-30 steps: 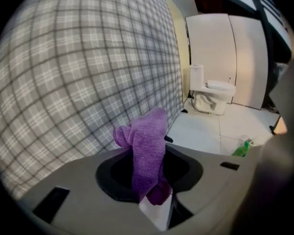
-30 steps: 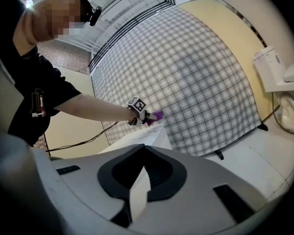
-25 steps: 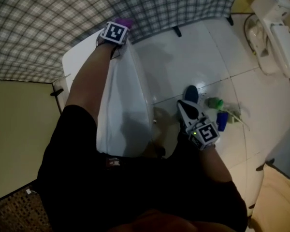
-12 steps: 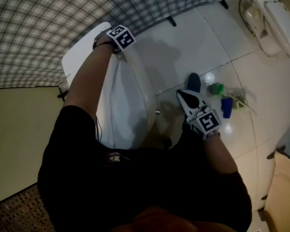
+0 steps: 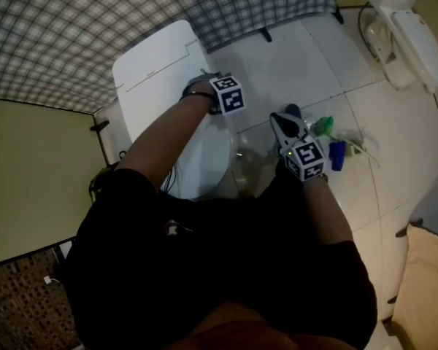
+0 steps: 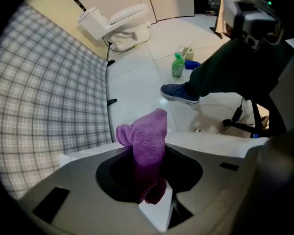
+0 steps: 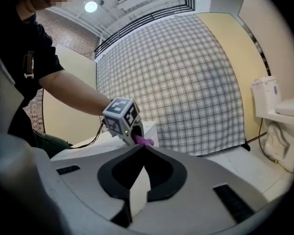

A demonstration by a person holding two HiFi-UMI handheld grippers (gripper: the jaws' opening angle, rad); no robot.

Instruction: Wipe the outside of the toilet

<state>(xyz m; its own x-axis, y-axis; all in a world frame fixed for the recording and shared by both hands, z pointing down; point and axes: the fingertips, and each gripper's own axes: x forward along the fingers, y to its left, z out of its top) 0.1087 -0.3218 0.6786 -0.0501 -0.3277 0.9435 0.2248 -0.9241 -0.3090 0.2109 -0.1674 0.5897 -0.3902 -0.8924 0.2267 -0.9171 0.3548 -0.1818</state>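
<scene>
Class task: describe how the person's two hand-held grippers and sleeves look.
The left hand-held gripper and right hand-held gripper are pale grey. Each carries a white cube with black square markers and a small green light. The sleeves are short and black.

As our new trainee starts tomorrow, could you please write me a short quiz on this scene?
1. What is the left gripper shut on? A: a purple cloth. B: a brush. C: nothing.
2. True or false: a green bottle stands on the floor.
3. Fill in: the head view shows ___ toilets.
Key: 1 A; 2 true; 3 two.
</scene>
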